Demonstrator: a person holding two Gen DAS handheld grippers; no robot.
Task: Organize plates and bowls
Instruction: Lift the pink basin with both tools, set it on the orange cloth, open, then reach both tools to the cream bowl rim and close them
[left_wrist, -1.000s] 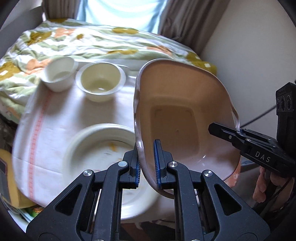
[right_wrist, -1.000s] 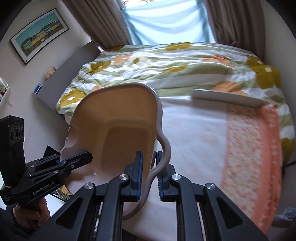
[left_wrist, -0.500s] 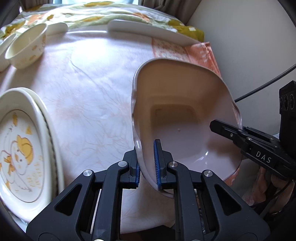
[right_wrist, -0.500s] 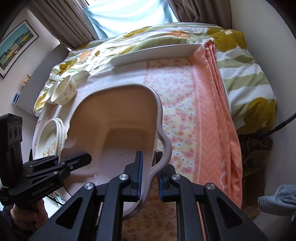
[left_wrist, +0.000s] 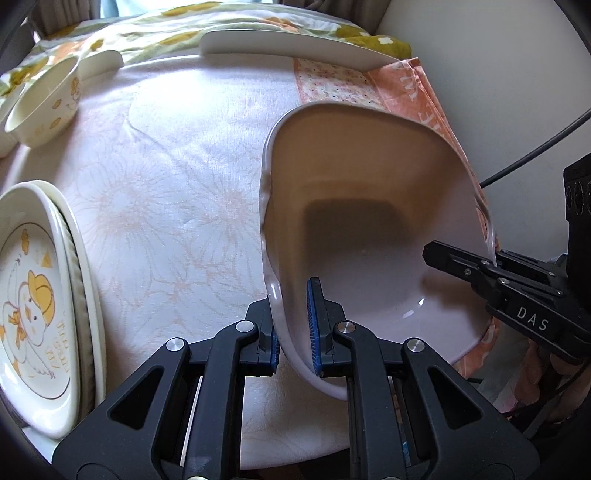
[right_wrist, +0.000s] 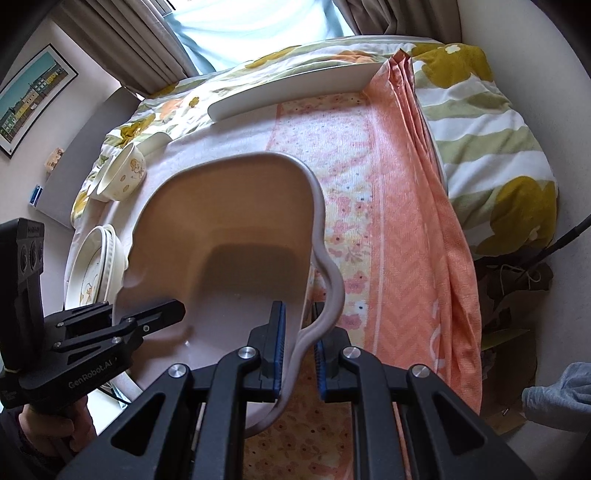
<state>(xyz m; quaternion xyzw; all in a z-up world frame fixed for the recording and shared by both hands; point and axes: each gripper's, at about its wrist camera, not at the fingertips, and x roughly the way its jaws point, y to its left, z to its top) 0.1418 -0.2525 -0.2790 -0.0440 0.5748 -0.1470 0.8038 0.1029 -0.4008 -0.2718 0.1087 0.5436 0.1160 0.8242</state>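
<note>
While both wrists are tipped steeply down toward the cloth-covered desk (left_wrist: 177, 177), the left hand-held gripper (left_wrist: 293, 325) is clamped tight on the left rim of the big pinkish basin (left_wrist: 369, 206), and the right hand-held gripper (right_wrist: 298, 343) is pinched shut on the wavy handle bit of the opposite rim. So the basin hangs between the two, open side up, over the right part of the desk by the orange patterned cloth (right_wrist: 406, 229).

Can't really tell if the basin's bottom is touching the desk, since its own wall hides the underside. Only a bit of one hand (right_wrist: 48, 432) shows, wrapped around the left grip down in the corner of the right view.

Off to the left, well apart from the basin, sits a stack of plates (left_wrist: 40, 295) with a duck print, cut off at the frame edge. A small bowl (left_wrist: 44, 107) sits further back, and a long white tray (left_wrist: 295, 48) lies along the far edge.
</note>
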